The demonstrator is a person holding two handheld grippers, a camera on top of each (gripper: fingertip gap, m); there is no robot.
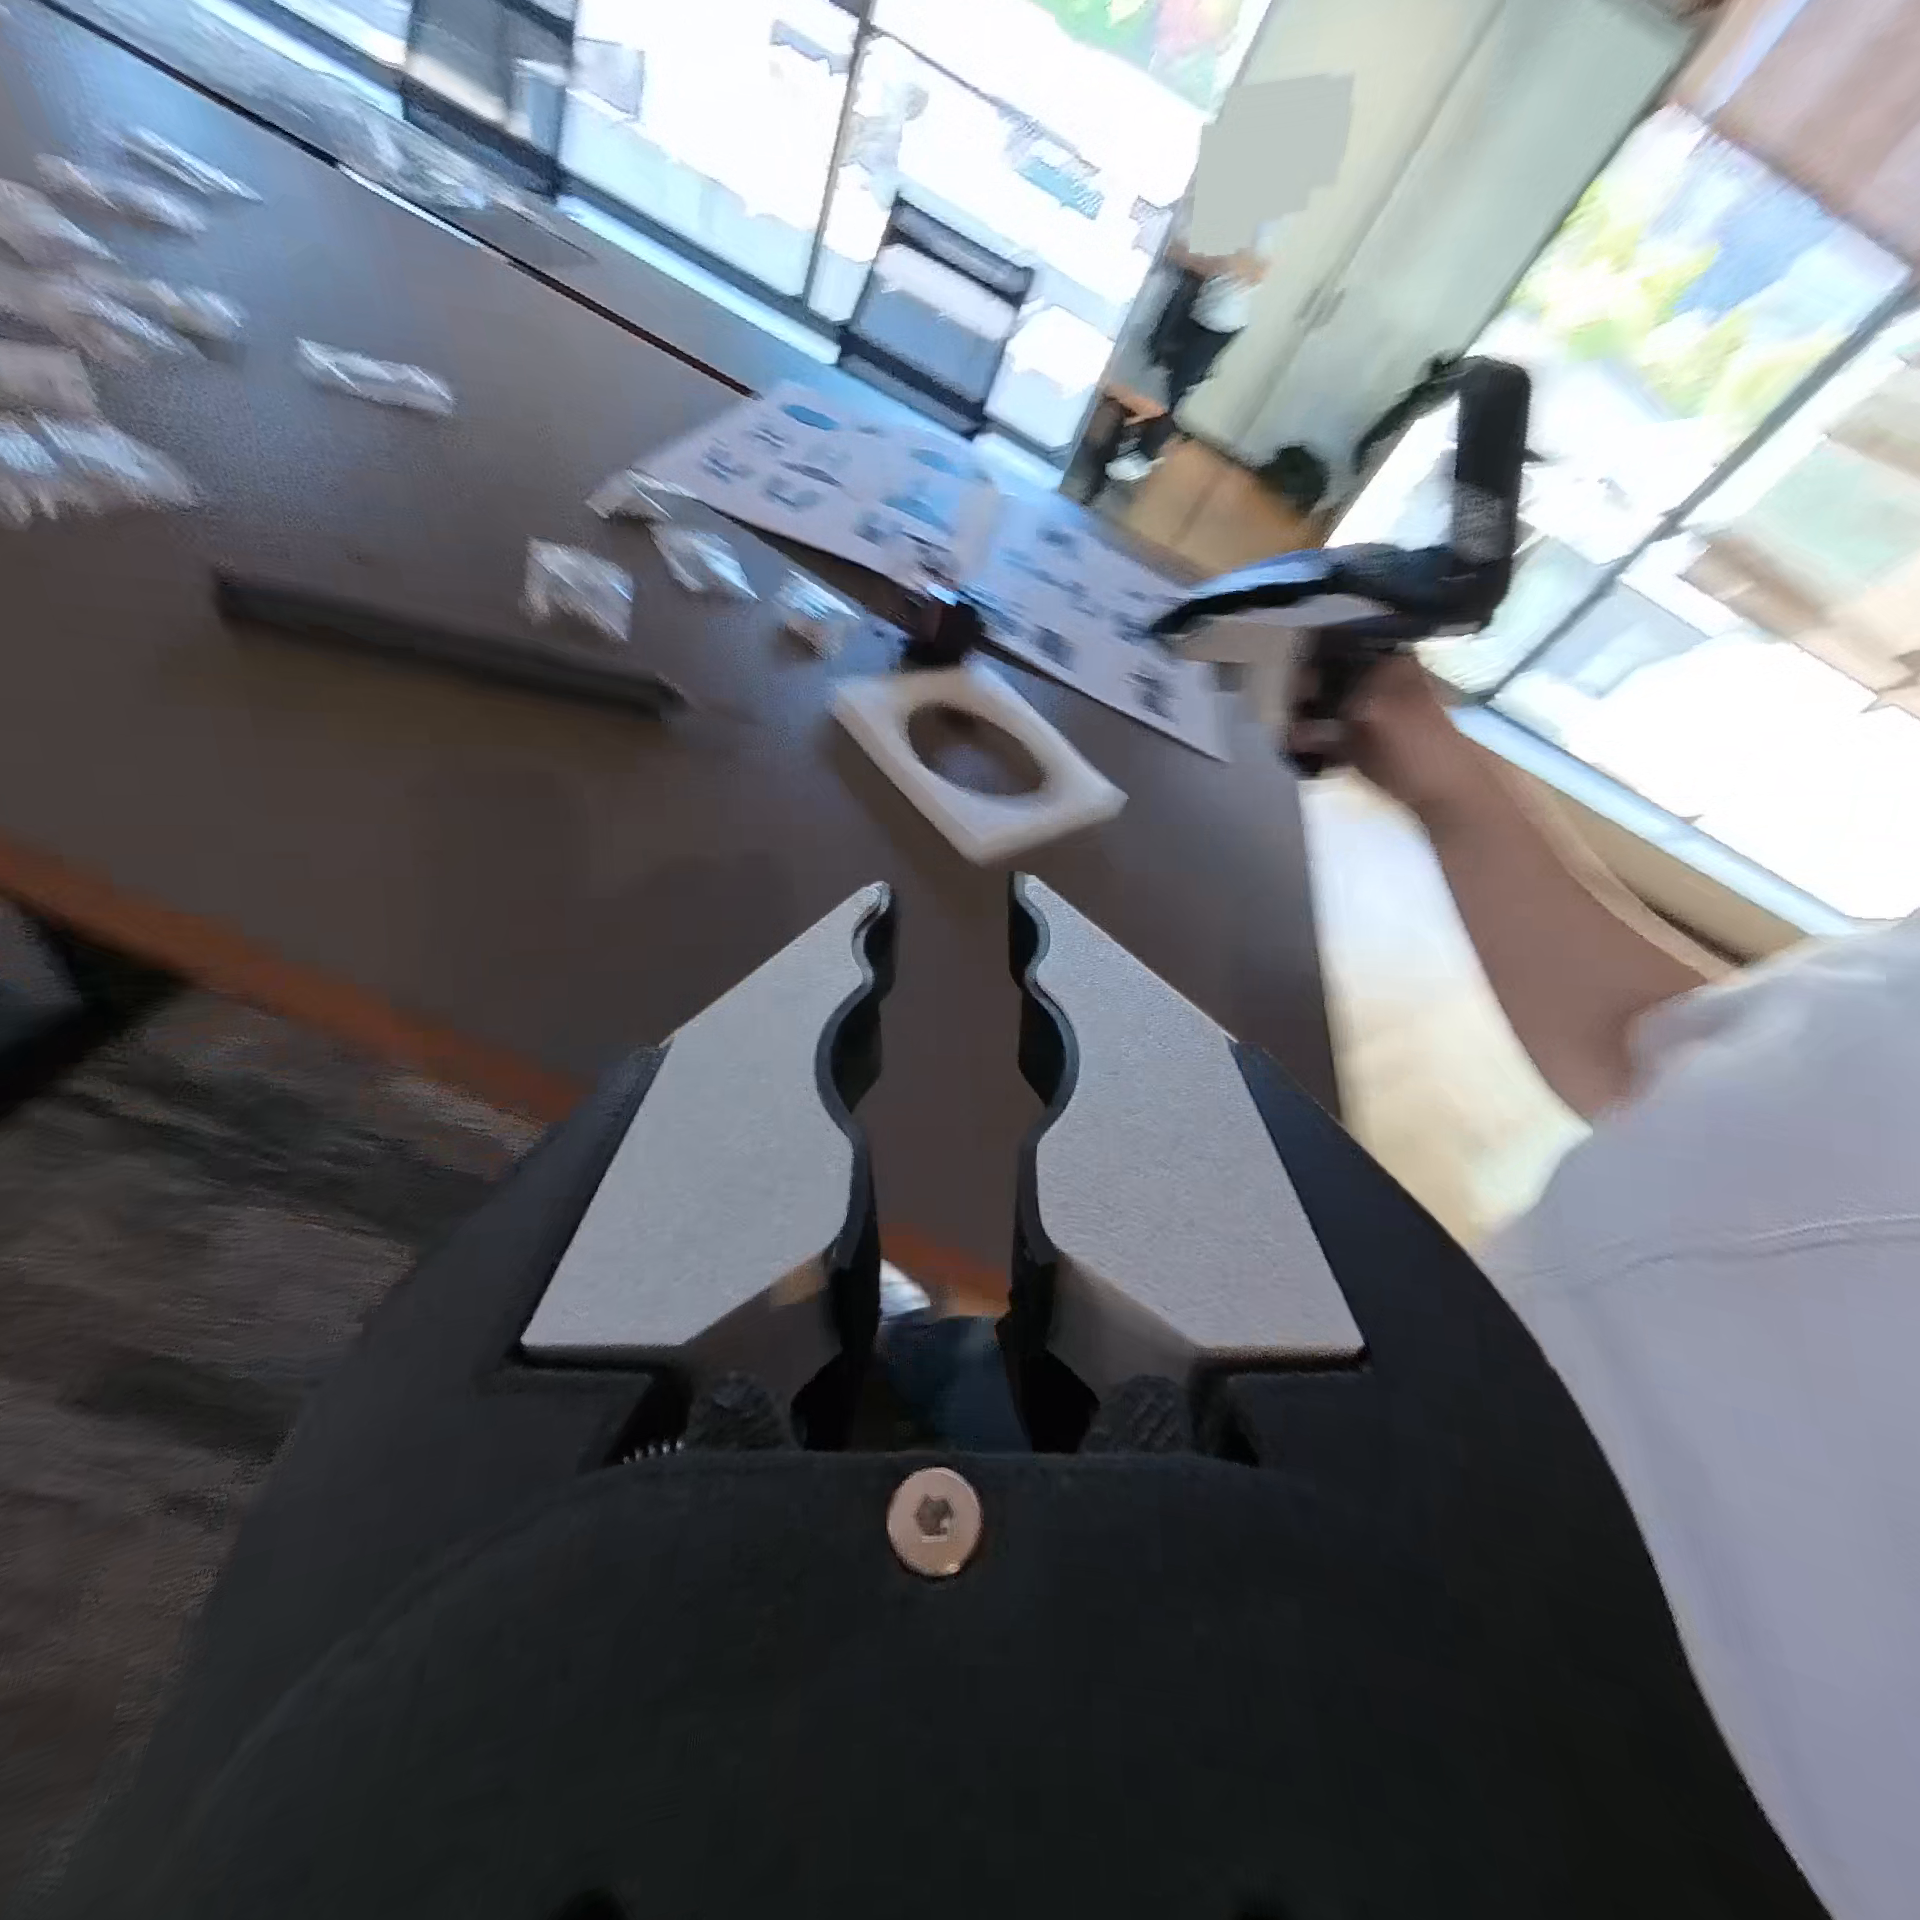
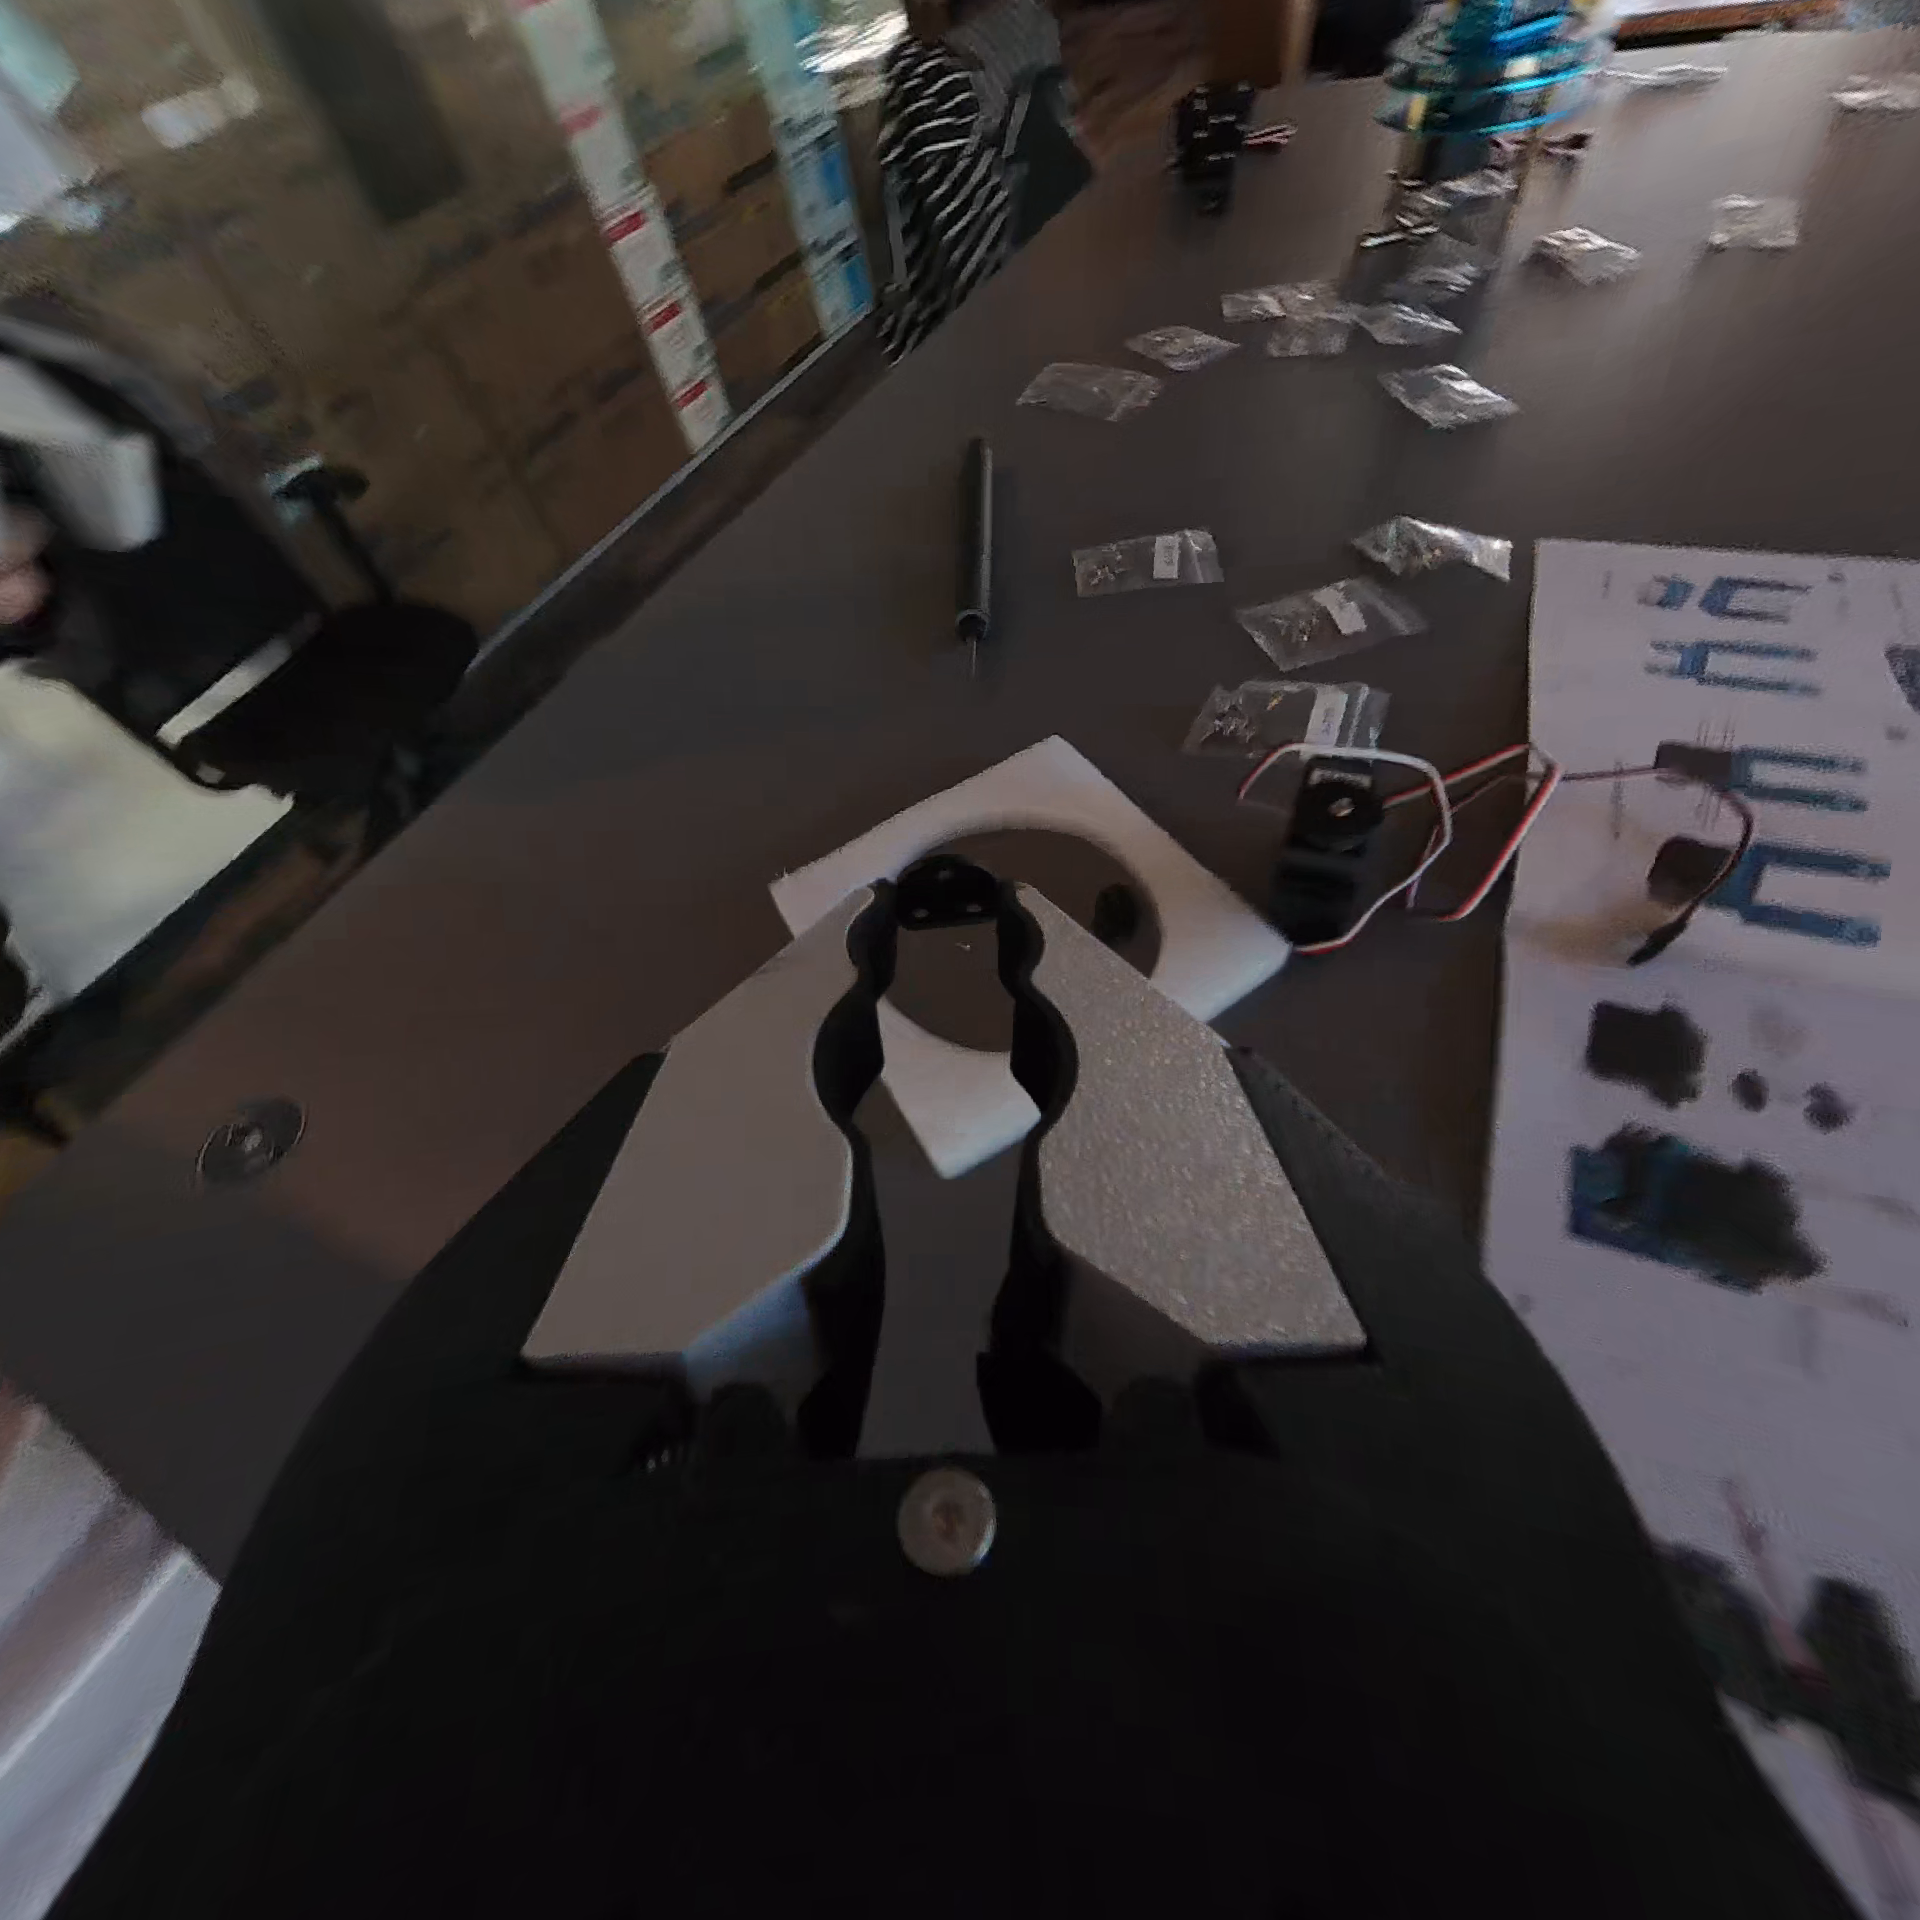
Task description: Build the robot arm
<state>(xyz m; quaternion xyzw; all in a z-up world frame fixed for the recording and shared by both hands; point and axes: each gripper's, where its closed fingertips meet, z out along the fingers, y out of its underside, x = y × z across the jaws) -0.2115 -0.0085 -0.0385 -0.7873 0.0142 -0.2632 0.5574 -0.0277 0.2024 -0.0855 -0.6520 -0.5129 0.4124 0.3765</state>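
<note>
My right gripper (image 2: pixel 948 902) is shut on a small black flat part (image 2: pixel 943 894) with little holes, pinched at its fingertips above a white foam square (image 2: pixel 1039 795) with a round hole. A small dark round piece (image 2: pixel 1117 909) lies in that hole. A black servo (image 2: pixel 1325 831) with red, white and black wires lies just right of the foam. My left gripper (image 1: pixel 951 896) is open a little and empty, held off the dark table's near edge, short of the foam square (image 1: pixel 1049 821). The right gripper (image 1: pixel 1226 623) also shows there, held in a hand.
Several small clear plastic bags (image 2: pixel 1288 717) and a black screwdriver (image 2: pixel 977 540) lie on the dark table (image 2: pixel 623 831). A printed paper sheet (image 2: pixel 1714 1039) lies at the right. A blue structure (image 2: pixel 1486 62) stands far back. A person in stripes (image 2: pixel 945 156) sits beyond the table. The gap from one gripper's tips to the other's is roughly 30 centimetres. Between my right fingertips and the black servo (image 2: pixel 1325 831) there is roughly 10 centimetres.
</note>
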